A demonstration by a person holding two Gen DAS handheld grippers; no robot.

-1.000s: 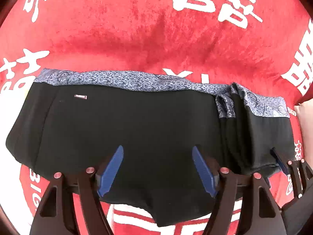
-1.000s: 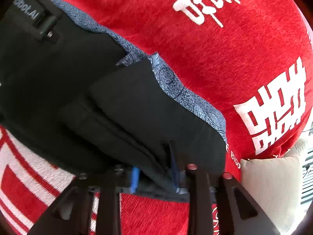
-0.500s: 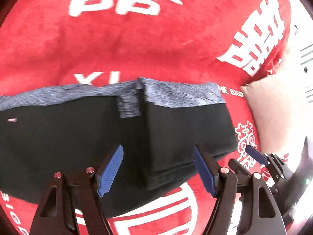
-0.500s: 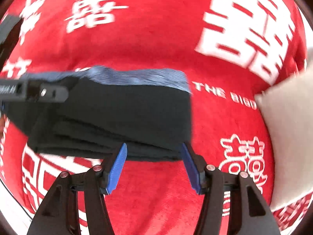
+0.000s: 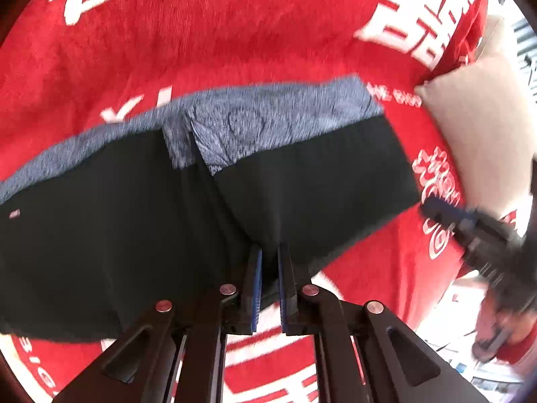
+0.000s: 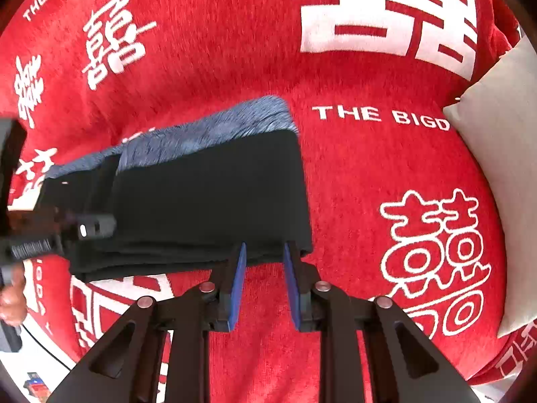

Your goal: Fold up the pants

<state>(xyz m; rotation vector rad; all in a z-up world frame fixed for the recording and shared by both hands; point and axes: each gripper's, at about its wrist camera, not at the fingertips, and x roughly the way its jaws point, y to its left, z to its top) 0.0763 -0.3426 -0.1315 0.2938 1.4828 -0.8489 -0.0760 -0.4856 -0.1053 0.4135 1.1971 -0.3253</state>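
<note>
One fold at least laid in already: right-hand part of the black fabric pants with the blue-grey patterned waistband (image 5: 188, 208) turned over onto the middle, its banded edge lying beside the rest of the band, layered edges showing along the near side in the right wrist view. Still spread wide and single to the left, so by judgement roughly midway, with a further fold of the left part and some squaring-up left to do. Lying flat on the red plush blanket with white characters and lettering (image 5: 268, 33), waistband to the far side, hem to the near side, a beige cushion (image 5: 476, 127) just off to the right.

Left gripper (image 5: 268, 258) closed to a narrow slit on the near hem of the folded flap, black cloth pinched between the blue pads. Right gripper (image 6: 265, 252) at the near right corner of the folded stack, blue pads parted a little and holding nothing; tips at the hem's edge, touching or just short of it, not clear which. Red blanket visible between the pads nearer the wrist.
</note>
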